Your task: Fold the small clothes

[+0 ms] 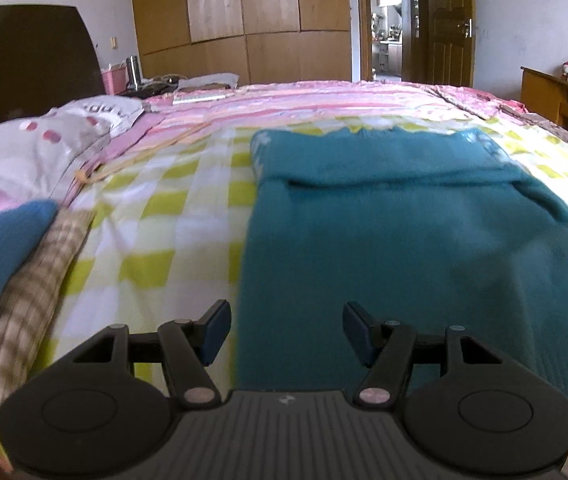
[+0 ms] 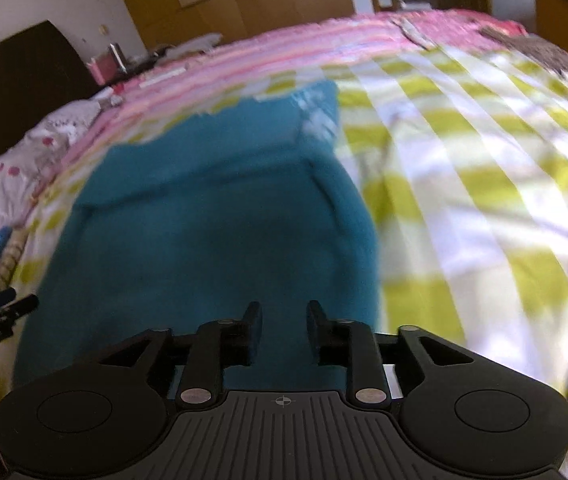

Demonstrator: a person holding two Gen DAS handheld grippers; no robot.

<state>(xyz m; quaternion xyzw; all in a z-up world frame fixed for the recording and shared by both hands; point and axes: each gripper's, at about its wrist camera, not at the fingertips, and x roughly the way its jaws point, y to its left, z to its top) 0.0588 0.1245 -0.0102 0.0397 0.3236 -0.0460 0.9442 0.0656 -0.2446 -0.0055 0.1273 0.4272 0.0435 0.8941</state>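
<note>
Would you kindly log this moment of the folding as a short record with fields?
garment: teal sweater, flat on the bed, far part folded over with a crease across it
surface: green-checked sheet
left hand-held gripper: open, empty, over the sweater's left edge
right hand-held gripper: open, narrower gap, empty, over the sweater's near right part
other clothes: blue knit and plaid cloth, left of the sweater
pillow: far left
motion blur: strong in the right wrist view

no readable text, labels or nos. anywhere; print on pillow (image 1: 96,114) too blurred
</note>
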